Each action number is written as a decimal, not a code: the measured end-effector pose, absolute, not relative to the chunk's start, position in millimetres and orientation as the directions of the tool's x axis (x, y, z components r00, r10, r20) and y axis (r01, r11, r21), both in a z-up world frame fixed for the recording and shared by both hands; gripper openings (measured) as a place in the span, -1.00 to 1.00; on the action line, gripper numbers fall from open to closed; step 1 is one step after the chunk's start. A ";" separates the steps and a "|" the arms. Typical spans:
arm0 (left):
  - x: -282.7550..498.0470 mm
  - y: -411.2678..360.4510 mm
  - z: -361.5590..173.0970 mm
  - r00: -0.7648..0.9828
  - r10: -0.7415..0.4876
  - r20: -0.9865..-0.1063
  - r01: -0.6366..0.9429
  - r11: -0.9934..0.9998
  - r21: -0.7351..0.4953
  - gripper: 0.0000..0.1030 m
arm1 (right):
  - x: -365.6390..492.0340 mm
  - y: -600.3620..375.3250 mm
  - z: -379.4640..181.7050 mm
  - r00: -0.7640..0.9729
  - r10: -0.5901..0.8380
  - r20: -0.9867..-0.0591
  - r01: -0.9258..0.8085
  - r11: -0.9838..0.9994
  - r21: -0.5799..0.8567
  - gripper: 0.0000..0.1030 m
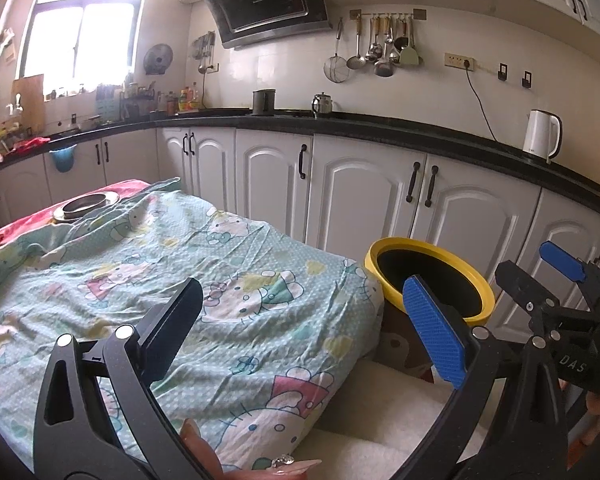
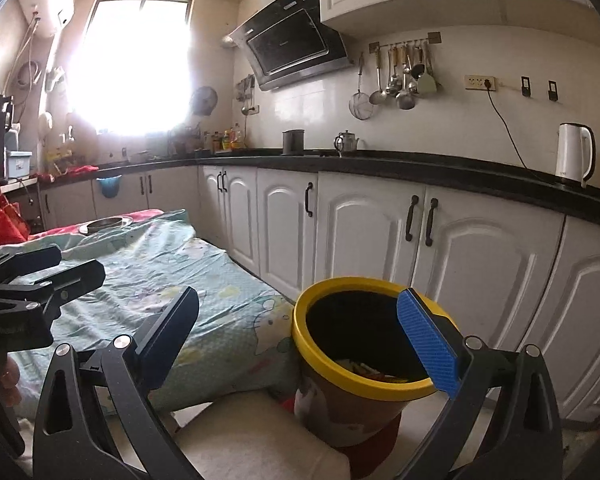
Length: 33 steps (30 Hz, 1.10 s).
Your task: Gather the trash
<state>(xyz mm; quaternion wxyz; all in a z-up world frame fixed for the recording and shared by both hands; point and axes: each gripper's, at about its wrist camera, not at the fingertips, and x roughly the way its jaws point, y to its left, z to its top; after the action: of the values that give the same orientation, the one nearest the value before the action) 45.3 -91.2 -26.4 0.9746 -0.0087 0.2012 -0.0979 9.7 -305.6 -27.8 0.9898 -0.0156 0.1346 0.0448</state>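
Note:
A yellow-rimmed trash bin (image 1: 428, 276) stands beside the right end of a table covered with a teal cartoon-print cloth (image 1: 172, 264). In the right wrist view the bin (image 2: 364, 376) sits close below, with colourful scraps in its bottom. My left gripper (image 1: 304, 328) is open and empty above the cloth's right end. My right gripper (image 2: 300, 340) is open and empty over the bin's near rim. The right gripper also shows in the left wrist view (image 1: 540, 276), and the left gripper shows at the left of the right wrist view (image 2: 56, 268).
A metal dish (image 1: 86, 204) rests at the far end of the table on a red cloth. White cabinets (image 1: 364, 196) under a black counter run behind the table and bin. A white kettle (image 1: 542, 134) stands on the counter. Pale floor (image 2: 260, 436) lies beneath the bin.

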 end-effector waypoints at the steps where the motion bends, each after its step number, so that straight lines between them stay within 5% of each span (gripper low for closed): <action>1: 44.9 -91.3 -26.6 0.900 -0.195 -0.391 0.187 0.981 -0.058 0.79 | 9.4 -306.2 -27.8 0.960 0.084 -0.267 -0.091 0.996 -0.015 0.88; 33: 45.5 -90.3 -26.2 0.898 -0.198 -0.393 0.189 0.980 -0.061 0.79 | 9.0 -304.4 -27.6 0.958 0.093 -0.270 -0.101 0.995 -0.014 0.88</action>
<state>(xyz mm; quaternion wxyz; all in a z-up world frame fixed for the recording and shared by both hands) 45.5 -90.3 -26.2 0.9741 -0.0104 0.2027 -0.0993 9.0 -304.4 -27.6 0.9894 -0.0137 0.1358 0.0490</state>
